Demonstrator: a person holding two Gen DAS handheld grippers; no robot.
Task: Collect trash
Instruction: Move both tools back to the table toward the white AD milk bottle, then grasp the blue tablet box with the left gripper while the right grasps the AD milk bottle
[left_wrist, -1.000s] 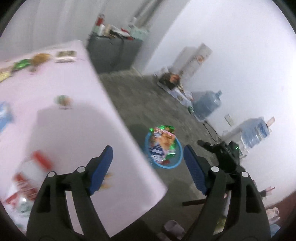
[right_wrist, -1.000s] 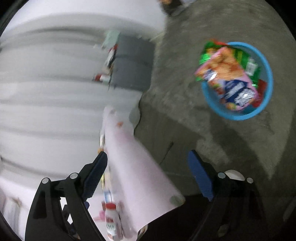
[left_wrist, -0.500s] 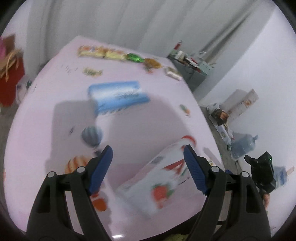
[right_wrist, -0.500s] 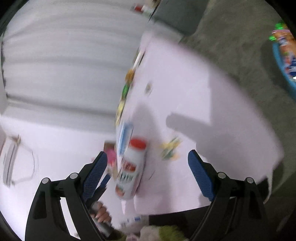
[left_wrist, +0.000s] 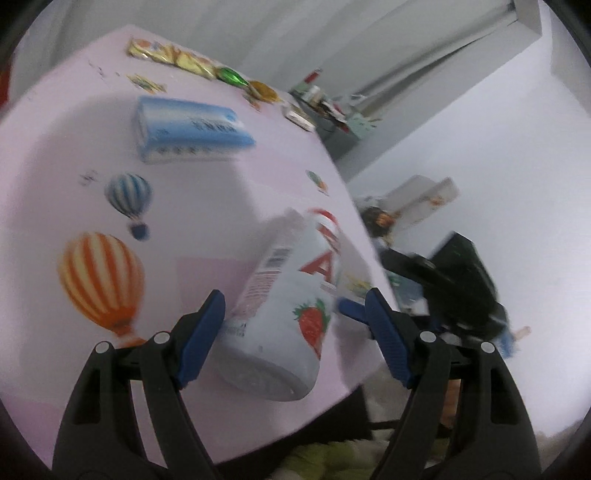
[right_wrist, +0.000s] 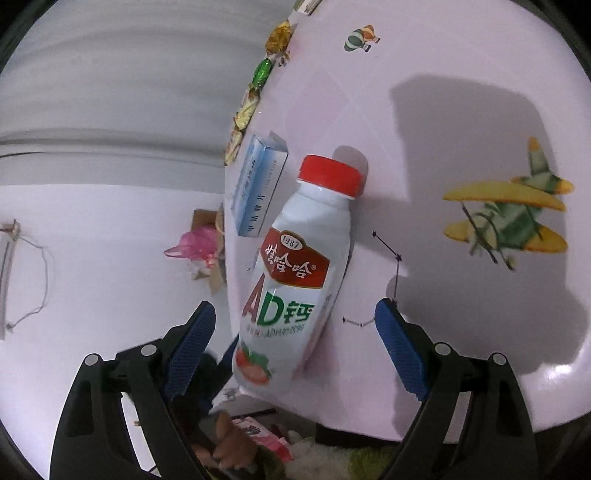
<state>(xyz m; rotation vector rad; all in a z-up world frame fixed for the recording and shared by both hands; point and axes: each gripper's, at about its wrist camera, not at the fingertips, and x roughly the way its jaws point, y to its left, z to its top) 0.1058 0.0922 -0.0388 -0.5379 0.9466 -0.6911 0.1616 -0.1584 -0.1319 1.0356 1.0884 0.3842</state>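
I'm hovering both claws wide apart over the bottle (right_wrist: 299, 273) lying on its side on the pink surface (right_wrist: 461, 110), long axis pointing away from my right claw (right_wrist: 295, 332), my left claw (left_wrist: 295, 314) looking nearer.

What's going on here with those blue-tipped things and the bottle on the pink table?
A person is clearing trash off the pink table, holding tongs in each hand. Both the left tongs and the right tongs are open and aimed at a white drink bottle with a red cap, lying on its side near the table's edge. Neither grips it yet. A blue box and candy wrappers lie farther back.
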